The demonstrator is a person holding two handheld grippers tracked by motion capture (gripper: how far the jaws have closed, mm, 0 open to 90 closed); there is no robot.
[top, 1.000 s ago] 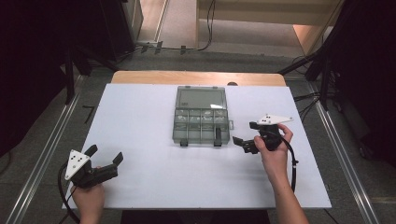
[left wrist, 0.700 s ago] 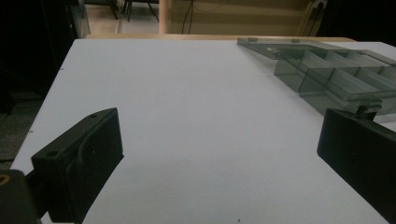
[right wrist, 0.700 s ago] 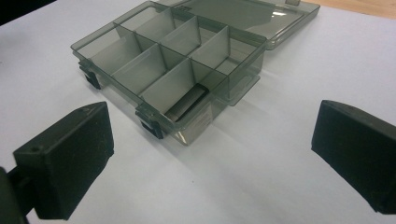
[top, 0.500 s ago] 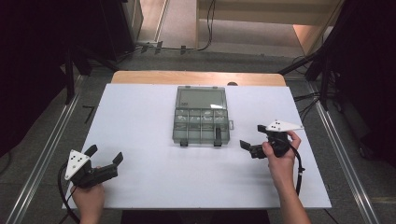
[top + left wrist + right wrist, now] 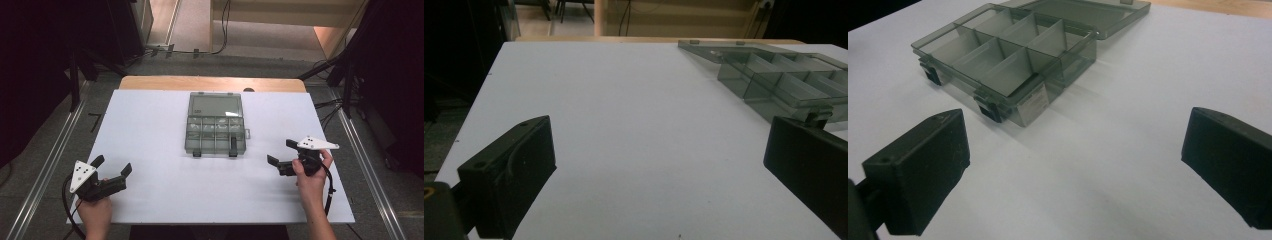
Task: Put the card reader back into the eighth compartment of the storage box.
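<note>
- A white surface (image 5: 160, 125) fills the middle of the high view, with a wooden edge along its far side and dark floor and metal rails around it.
- A smoky clear compartment box (image 5: 216, 129) sits at the upper centre of the frame, lid folded back flat behind it, two dark latches on its near edge.
- My left tongs (image 5: 111, 167) are at the lower left of the frame, low over the surface, jaws apart and holding nothing, well apart from the box.
- My right tongs (image 5: 281, 152) are at the lower right, jaws apart and empty, pointing toward the box, near its right front corner but not touching it.
- In the right gripper view the box (image 5: 1008, 55) lies at the upper left, its compartments looking empty.
</note>
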